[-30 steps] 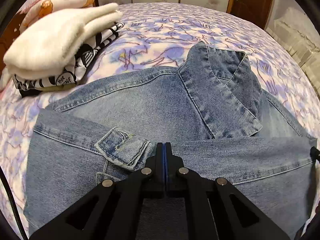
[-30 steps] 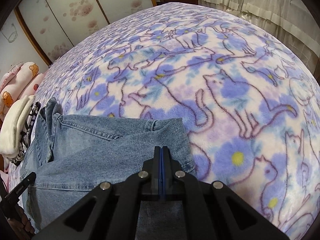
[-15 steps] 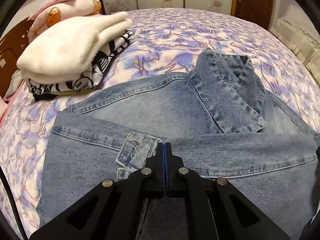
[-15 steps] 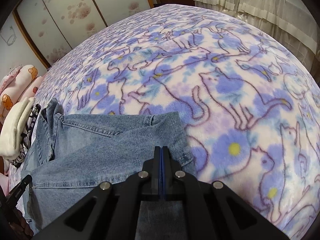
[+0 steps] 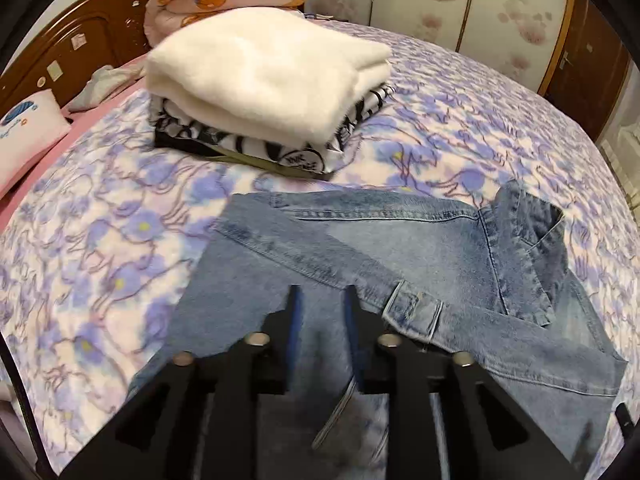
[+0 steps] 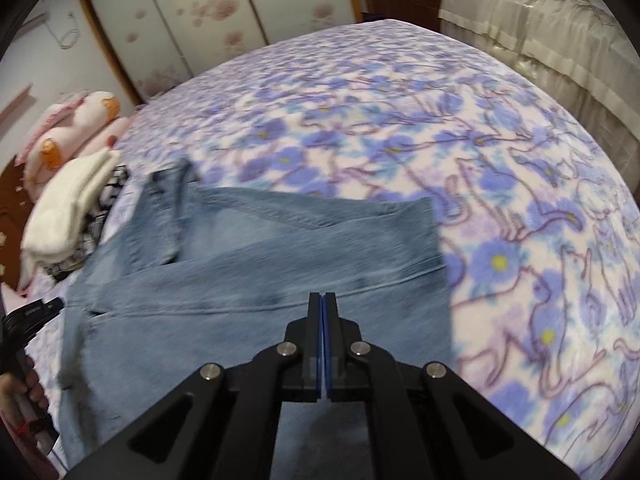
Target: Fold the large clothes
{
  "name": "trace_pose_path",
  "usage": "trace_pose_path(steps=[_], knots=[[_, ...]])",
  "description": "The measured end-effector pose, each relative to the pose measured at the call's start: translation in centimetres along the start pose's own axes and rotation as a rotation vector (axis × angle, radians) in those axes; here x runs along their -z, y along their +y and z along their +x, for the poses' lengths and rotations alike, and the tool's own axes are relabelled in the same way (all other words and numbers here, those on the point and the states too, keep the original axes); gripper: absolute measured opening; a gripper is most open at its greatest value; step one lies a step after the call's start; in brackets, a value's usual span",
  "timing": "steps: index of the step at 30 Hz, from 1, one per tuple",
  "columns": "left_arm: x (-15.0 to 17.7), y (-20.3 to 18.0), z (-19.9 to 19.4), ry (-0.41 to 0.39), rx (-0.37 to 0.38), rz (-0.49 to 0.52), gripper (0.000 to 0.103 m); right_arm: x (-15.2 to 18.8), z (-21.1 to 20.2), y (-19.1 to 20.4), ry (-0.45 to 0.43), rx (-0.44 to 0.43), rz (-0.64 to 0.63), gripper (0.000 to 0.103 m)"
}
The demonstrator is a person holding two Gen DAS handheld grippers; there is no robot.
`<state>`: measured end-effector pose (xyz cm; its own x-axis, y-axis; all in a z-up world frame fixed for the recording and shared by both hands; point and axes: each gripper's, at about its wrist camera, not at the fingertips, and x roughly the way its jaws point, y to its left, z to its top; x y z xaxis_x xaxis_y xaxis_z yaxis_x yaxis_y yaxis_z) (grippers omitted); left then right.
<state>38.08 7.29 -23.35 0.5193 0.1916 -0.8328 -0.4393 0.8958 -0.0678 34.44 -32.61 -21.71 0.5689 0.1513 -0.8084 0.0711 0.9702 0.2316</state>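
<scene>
left gripper (image 5: 320, 300) opening, nothing between its pads; right gripper (image 6: 323, 300) pressed together; denim jacket (image 5: 400, 256) fold may spring open once released.

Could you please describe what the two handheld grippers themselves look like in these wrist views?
Both are matte black. The left gripper and right gripper each have two flat fingers lined with blue pads, angular linkage arms with triangular cut-outs, and four round silver pivot pins. In the right view, the other black tool shows at the left edge.
</scene>
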Motion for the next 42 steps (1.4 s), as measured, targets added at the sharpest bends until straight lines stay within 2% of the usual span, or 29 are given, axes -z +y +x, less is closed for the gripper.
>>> trace_pose_path(steps=[2, 4, 7, 10, 14, 17, 18, 20, 21, 22, 24, 26, 28, 29, 30, 35, 37, 42], knots=[[0.8, 0.7, -1.1, 0.009, 0.041, -0.028, 0.048, 0.7, -0.7, 1.3, 0.011, -0.035, -0.021, 0.000], [1.7, 1.1, -2.1, 0.009, 0.067, -0.041, 0.050, 1.5, -1.4, 2.4, 0.017, -0.064, -0.034, 0.000], [3.2, 1.7, -3.2, 0.033, 0.088, -0.045, 0.067, 2.9, -2.2, 3.8, 0.024, -0.124, -0.033, 0.000], [5.4, 2.6, -3.5, 0.086, 0.163, -0.066, 0.069, 4.7, -2.9, 5.4, 0.013, -0.176, -0.027, 0.000], [8.0, 3.5, -3.4, 0.131, 0.182, -0.067, 0.069, 8.0, -2.8, 7.7, 0.066, -0.214, -0.016, 0.001], [9.5, 3.7, -3.6, 0.150, 0.195, -0.021, 0.069, 10.8, -2.5, 9.0, 0.118, -0.229, 0.005, 0.001], [10.1, 3.8, -3.9, 0.151, 0.191, 0.009, 0.071, 11.7, -2.4, 9.3, 0.138, -0.230, 0.017, 0.004], [11.2, 4.0, -4.3, 0.162, 0.179, 0.047, 0.079, 13.4, -2.3, 10.0, 0.181, -0.215, 0.038, 0.017], [11.9, 4.2, -4.6, 0.173, 0.185, 0.060, 0.080, 14.6, -2.5, 10.5, 0.194, -0.207, 0.048, 0.032], [12.4, 4.5, -4.9, 0.181, 0.193, 0.065, 0.080, 15.5, -2.8, 10.9, 0.193, -0.212, 0.055, 0.040], [13.9, 5.2, -5.8, 0.212, 0.209, 0.077, 0.080, 17.1, -3.5, 11.5, 0.188, -0.196, 0.059, 0.044], [15.1, 5.9, -6.7, 0.240, 0.228, 0.105, 0.080, 18.9, -4.5, 12.5, 0.189, -0.155, 0.062, 0.053], [16.4, 6.7, -7.7, 0.265, 0.243, 0.148, 0.087, 20.2, -5.5, 13.0, 0.186, -0.125, 0.071, 0.065], [16.8, 7.1, -8.2, 0.275, 0.249, 0.169, 0.097, 21.0, -6.3, 13.5, 0.181, -0.105, 0.073, 0.067], [17.3, 7.6, -8.8, 0.278, 0.250, 0.191, 0.101, 21.5, -6.8, 13.7, 0.176, -0.087, 0.070, 0.071], [18.6, 10.2, -11.8, 0.312, 0.255, 0.261, 0.102, 23.9, -10.3, 15.5, 0.154, -0.007, 0.051, 0.085], [18.8, 11.1, -12.9, 0.328, 0.260, 0.298, 0.102, 24.8, -11.5, 15.7, 0.162, 0.002, 0.068, 0.094], [19.5, 13.2, -16.2, 0.311, 0.224, 0.384, 0.102, 26.5, -14.9, 16.3, 0.165, 0.048, 0.105, 0.099]])
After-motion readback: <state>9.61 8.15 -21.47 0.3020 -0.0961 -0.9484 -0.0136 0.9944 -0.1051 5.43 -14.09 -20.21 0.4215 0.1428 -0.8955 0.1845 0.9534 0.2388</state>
